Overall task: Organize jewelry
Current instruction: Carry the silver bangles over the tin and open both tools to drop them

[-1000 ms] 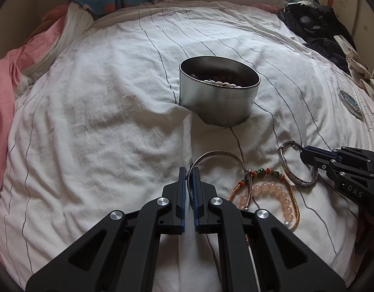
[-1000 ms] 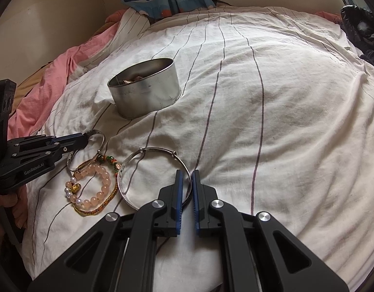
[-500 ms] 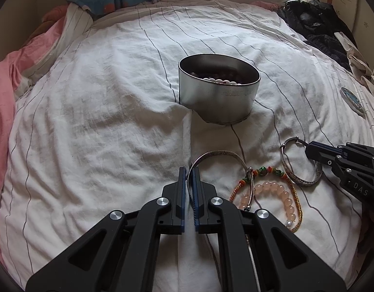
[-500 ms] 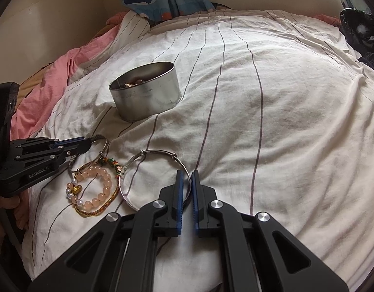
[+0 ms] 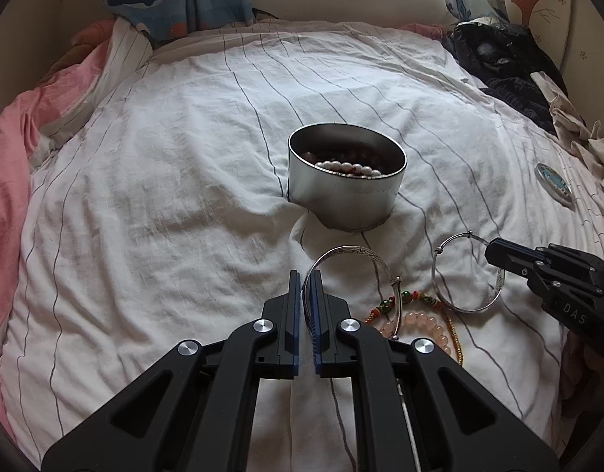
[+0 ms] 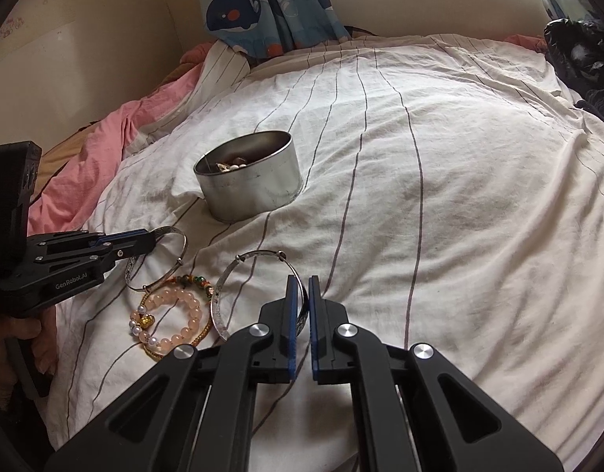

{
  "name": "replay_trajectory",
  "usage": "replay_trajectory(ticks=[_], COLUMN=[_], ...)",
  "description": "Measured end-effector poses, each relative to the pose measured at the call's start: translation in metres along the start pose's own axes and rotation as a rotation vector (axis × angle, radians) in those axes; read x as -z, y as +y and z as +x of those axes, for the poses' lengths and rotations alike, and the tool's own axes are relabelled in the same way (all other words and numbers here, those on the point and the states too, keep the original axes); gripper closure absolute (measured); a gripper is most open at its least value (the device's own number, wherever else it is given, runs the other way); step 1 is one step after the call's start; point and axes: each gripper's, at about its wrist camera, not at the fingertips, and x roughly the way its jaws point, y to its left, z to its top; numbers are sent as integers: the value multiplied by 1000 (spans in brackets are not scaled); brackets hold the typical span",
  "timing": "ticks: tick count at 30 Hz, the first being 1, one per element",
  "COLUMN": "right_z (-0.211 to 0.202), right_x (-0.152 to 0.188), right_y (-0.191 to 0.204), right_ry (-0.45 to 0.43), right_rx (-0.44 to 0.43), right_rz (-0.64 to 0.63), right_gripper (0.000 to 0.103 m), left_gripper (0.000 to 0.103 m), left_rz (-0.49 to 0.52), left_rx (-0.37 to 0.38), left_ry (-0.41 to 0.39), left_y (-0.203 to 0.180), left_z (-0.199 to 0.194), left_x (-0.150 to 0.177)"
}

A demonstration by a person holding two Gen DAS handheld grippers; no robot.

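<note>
Both tongs clamp bangles: left tongs [image 5: 306,289] on the engraved silver bangle [image 5: 343,253], right tongs [image 6: 300,295] on the thin silver bangle [image 6: 255,259], mid-bed before the round tin [image 5: 347,196]. Risk: lifting could snag the pink bead bracelet [image 6: 176,316] under them. Only the right view shows its gold charm; only the left shows pearls in the tin.
</note>
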Motion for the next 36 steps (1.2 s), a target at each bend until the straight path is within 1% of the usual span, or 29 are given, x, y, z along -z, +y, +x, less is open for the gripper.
replay_trajectory(ticks=[2, 4, 5, 8, 12, 14, 16, 18, 19, 22, 26, 28, 30, 32, 33, 34, 36], right_z=[-5, -10, -12, -19, -22, -21, -19, -15, -12, -4, 13, 25, 40, 59, 63, 61, 40], right_x=[-3, -9, -12, -21, -33, -41, -50, -59, -65, -81, -100, -107, -111, -113, -111, -109, -101], right_y=[1, 3, 5, 11, 12, 9, 4, 1, 0, 3, 15, 22, 26, 26, 24, 22, 19], right_ry=[-27, -54, -67, -98, -129, -136, -139, -143, -145, -147, -130, -115, -96, -35, -18, -16, -46], right_rx=[-11, -27, -29, -44, -61, -68, -75, -75, -76, -88, -107, -107, -106, -104, -93, -86, -71], right_rz=[5, 13, 8, -10, -7, 4, 18, 28, 29, 30, 18, 17, 18, 21, 28, 35, 27], right_gripper=[97, 97, 97, 97, 97, 97, 97, 97, 97, 97, 97, 97, 96, 96, 91, 88, 86], left_gripper=[99, 99, 99, 99, 99, 99, 97, 95, 91, 71, 67, 66, 66, 66, 66, 66, 66], left_rz=[-19, -27, -37, -28, 17, 42, 60, 78, 76, 27, -42, -58, -68, -39, -13, 18, 77], left_rx=[18, 7, 17, 24, 26, 10, 26, 10, 9, 1, -9, -13, 5, 31, 57, 77, 94], left_ry=[-40, -82, -98, -117, -107, -92, -44, -14, -9, -29, -60, -79, -95, -107, -111, -108, -97], left_y=[4, 7, 9, 8, -7, -15, -20, -24, -24, -11, 12, 19, 20, 13, 6, -1, -17], left_z=[-12, -22, -25, -22, 2, 20, 40, 55, 58, 50, 21, 5, -11, -22, -26, -29, -31], left_x=[-8, -20, -27, -52, -82, -93, -101, -103, -103, -98, -86, -75, -61, -45, -37, -28, -12])
